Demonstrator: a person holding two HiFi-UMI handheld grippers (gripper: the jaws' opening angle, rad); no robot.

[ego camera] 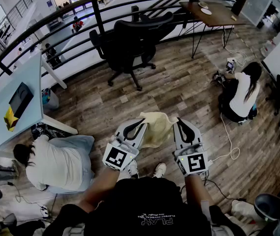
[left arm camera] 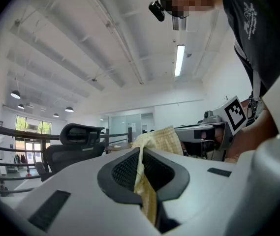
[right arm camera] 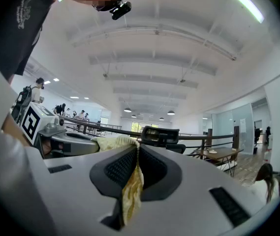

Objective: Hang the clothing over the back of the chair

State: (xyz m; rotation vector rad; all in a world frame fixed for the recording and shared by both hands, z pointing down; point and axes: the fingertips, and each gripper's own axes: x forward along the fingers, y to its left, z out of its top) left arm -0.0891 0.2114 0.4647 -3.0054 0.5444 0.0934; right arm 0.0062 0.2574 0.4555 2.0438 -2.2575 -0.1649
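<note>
**Counter** (ego camera: 2, 90), pale blue, far left: is carrying a black slab (ego camera: 20, 100) and a yellow scrap (ego camera: 10, 118); neither is part of the task.

**Seated person** (ego camera: 56, 163), on the floor beside it: is sitting off to the side of the way ahead.

**Left claw** (ego camera: 140, 123): is pointing level and clenching the left end of the clothing. In the left gripper view the cloth is running straight down between the closed jaws, and no gap is showing.

**Clothing** (ego camera: 157, 129), pale yellow: is hanging bunched between the two claws. Its long axis is running side to side across the holder's front. It is hanging off the floor and is not yet anywhere near the chair.

**Right claw** (ego camera: 179, 123): is likewise pointing level and clamping the right end. The right gripper view is showing cloth pressed between its closed jaws.

**Chair** (ego camera: 132, 41), black, wheeled, with headrest: is standing well apart, ahead of both claws across the wooden floor (ego camera: 189, 77), close to the railing (ego camera: 56, 21). Judging from the head view, it is sitting slightly left of the midline between the claws, so the left claw is probably a little nearer. The coming move is likely calling for both claws to carry the spread cloth forward and up over the chair back.

**Crouching person** (ego camera: 240, 95), far right: is bending over cables, well aside.
</note>
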